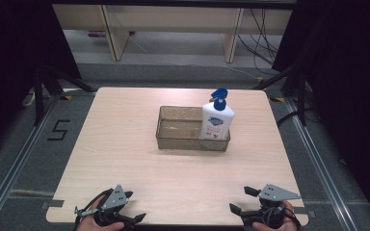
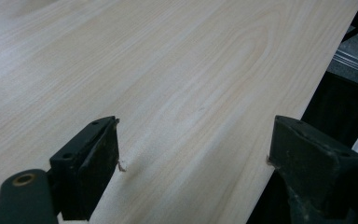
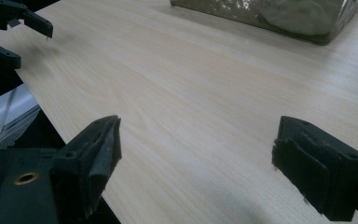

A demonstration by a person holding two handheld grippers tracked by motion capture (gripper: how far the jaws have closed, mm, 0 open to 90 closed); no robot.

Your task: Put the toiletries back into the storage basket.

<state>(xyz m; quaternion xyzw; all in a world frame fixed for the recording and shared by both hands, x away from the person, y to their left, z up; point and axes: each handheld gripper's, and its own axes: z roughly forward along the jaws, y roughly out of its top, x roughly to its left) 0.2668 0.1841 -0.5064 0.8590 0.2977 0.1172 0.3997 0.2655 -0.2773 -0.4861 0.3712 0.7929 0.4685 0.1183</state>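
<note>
Bottle (image 1: 217, 120): white pump bottle, blue top, upright in right end of clear tray (image 1: 173, 140), mid-table.
Left gripper (image 1: 130, 208): jaws spread, empty, near table (image 1: 125, 144) front edge.
Right gripper (image 1: 241, 199): jaws spread, empty, front edge too.
Progress: both well apart from bottle; likely nothing started, reach and grasp all left.

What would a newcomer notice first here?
A white pump bottle with a blue pump head stands upright at the right end of a clear rectangular bin, mid-table. The rest of the bin looks empty. At the near edge of the wooden table, the left tongs and right tongs sit open, far from the bin.
</note>
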